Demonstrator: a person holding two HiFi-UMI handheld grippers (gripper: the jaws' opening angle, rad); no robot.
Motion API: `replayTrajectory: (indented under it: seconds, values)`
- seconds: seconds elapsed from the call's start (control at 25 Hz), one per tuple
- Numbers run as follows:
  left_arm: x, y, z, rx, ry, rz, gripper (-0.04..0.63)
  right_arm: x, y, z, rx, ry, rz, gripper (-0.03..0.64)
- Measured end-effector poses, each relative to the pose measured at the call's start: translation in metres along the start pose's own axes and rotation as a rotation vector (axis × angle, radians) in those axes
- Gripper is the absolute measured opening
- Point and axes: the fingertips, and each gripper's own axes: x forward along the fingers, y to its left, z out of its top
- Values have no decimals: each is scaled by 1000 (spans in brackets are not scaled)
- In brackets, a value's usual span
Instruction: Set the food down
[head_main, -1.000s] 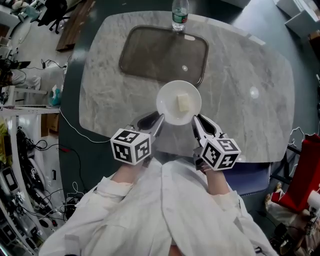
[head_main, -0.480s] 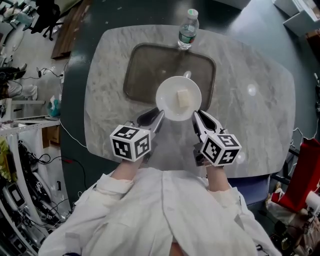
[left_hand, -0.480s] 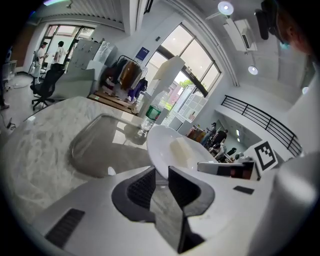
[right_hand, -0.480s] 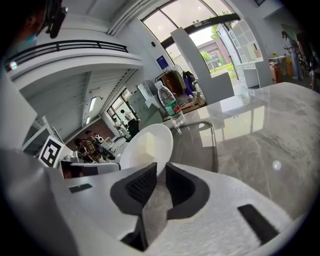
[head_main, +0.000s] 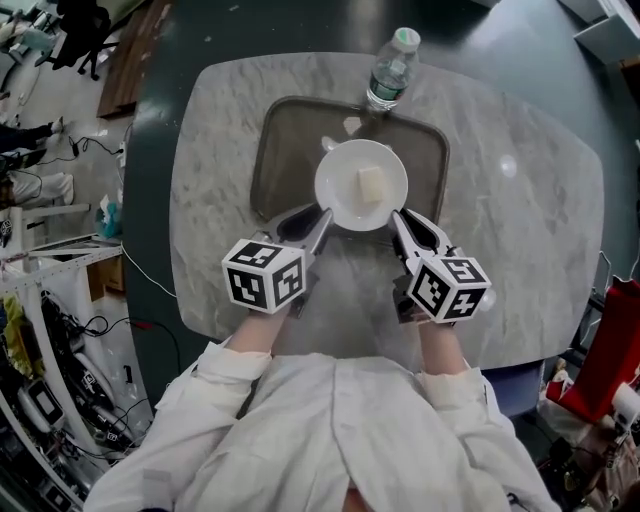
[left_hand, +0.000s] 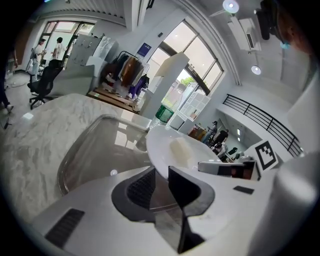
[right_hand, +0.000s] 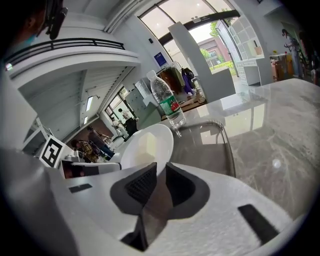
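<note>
Moved forward, the round white plate (head_main: 340, 175) with its pale yellow food cube (head_main: 371, 184) now hangs over the dark tray (head_main: 285, 150) on the marble counter (head_main: 520, 230), left gripper (head_main: 318, 222) and right gripper (head_main: 400, 222) both clamped on its rim.

Bright daylight, sharp, fisheye-warped dark edges

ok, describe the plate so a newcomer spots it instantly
On the grey marble table lies a dark rectangular tray with a water bottle by its far edge. Over the tray's near side, the left gripper and right gripper clamp the rim of a round white plate. The only white dish, it carries one pale block of food.
</note>
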Motion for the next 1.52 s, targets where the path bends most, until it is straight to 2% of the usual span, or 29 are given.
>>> replayTrajectory:
  seconds: [0.44,0.84,1.16,1.52]
  values:
    - [26,31,4,7,86,31,84,42,-12,-4,-76,112,-22,48]
    - [31,42,2,5,140,5,86,56,-15,-11,-64,145,-52,48]
    - [38,46,1,34,180,22,87,62,-19,-14,-127,169,-77,48]
    - [37,52,5,30,153,60,118,58,-13,-14,-166,169,-71,50]
